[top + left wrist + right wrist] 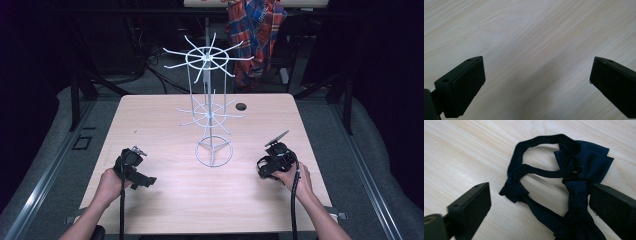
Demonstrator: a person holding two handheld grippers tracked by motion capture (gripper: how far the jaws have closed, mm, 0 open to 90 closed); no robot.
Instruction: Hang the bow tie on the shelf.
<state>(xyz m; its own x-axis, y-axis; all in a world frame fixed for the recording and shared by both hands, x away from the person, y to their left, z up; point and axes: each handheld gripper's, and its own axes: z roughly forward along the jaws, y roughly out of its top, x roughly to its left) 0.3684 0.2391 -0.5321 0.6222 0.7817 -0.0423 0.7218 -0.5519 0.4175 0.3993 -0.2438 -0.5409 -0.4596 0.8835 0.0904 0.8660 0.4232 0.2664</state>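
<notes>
The person's right gripper [541,207] is hovering low over a dark navy bow tie [564,182] lying on the wooden table [165,200], jaws standing wide with the fabric between them but not pinched. This looks like the reach before a pickup; next the jaws need to close on the knot. The left gripper [536,87] is waiting, spread wide over bare wood. Farther off, a white wire rack [210,107] is standing empty, probably the destination.

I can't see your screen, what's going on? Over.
Left gripper open above bare table. Right gripper open, dark bow tie between its jaws, ungripped. Wire rack stands clear.
</notes>
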